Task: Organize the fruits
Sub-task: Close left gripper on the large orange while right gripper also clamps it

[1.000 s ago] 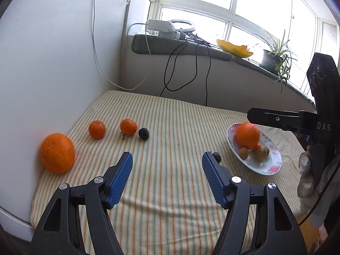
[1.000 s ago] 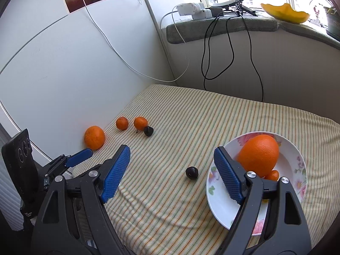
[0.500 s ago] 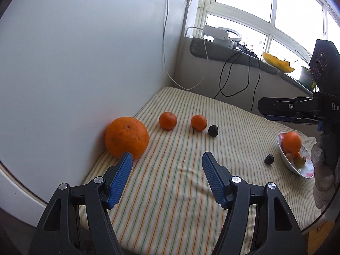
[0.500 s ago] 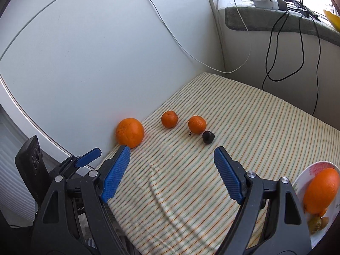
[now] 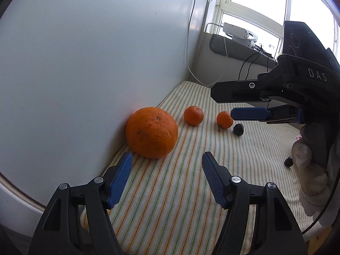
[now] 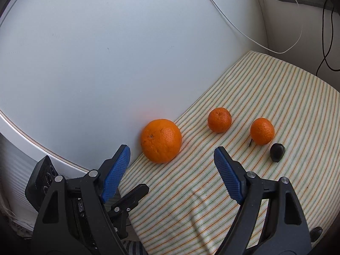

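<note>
Left wrist view: the left gripper [image 5: 166,165] is spread wide with nothing between its blue ribbed pads, and it points at the large round orange [image 5: 152,132]. That orange sits against the white wall panel [image 5: 85,53] on the striped green-and-orange cloth [image 5: 180,201], judged the likely next pick. Beyond it, two small round tangerines [image 5: 193,115] [image 5: 224,119] and a small dark oval fruit [image 5: 238,129] lie in a loose row, apart from each other. The right gripper [image 5: 244,104] crosses above them from the right, empty; seen side-on, its gap is not measurable here. Another dark fruit [image 5: 288,161] lies near the gloved hand [image 5: 306,165].

Right wrist view: the right gripper [image 6: 172,159] is parted wide, holding nothing, and is also aimed near the large orange [image 6: 161,140]. No fruit is lifted. The wall leaves little room on that side of the orange.
</note>
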{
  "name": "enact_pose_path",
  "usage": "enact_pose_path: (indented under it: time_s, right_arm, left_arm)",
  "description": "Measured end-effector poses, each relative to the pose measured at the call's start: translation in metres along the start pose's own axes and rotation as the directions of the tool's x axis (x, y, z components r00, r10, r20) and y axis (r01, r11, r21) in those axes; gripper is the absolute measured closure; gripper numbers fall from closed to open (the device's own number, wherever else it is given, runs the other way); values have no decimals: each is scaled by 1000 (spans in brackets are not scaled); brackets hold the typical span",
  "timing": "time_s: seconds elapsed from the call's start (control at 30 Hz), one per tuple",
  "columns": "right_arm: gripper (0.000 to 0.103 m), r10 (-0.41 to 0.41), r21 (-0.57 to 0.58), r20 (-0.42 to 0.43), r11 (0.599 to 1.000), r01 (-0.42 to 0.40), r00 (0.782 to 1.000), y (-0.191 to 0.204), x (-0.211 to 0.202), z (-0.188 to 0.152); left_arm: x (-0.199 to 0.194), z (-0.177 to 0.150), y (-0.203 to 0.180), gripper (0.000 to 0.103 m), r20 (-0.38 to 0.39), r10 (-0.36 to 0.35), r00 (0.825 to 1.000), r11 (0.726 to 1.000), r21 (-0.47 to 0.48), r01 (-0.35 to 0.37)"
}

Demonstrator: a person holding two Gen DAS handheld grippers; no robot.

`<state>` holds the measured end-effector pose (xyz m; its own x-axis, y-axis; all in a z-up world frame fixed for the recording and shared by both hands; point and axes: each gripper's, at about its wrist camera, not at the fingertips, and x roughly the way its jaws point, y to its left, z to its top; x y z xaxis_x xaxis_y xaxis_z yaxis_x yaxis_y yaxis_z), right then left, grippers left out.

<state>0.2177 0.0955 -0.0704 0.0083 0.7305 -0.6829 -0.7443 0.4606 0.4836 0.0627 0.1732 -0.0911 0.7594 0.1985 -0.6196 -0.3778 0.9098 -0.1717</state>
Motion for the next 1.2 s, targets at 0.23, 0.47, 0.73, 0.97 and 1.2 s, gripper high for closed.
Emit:
enact_pose_path:
  time_s: [0.23,0.47,0.73,0.97,1.2]
  right_arm:
    - [20,60,22,-48,998,-59,997,-4,38,14]
    - [24,98,42,-78,995,-95,992,-7,66,20]
    - [25,109,68,-104,992,-102,989,-17,91,23]
    - [35,128,82,-124,990,-118,984,-20,111,30]
    - [40,134,86,-126,989,-124,983,-21,109,30]
  left_arm:
    - [9,-2,1,40,-2,3,1000,1000,-2,-3]
    - [12,1,2,42,-2,2,1000,1000,-1,-2]
    - [13,0,11,45,-12,5,1000,1000,-16,-5]
    - [16,0,15,45,-17,8,1000,1000,-21,-9]
    - [12,-1,19,47,-15,16,1000,1000,-15,-16]
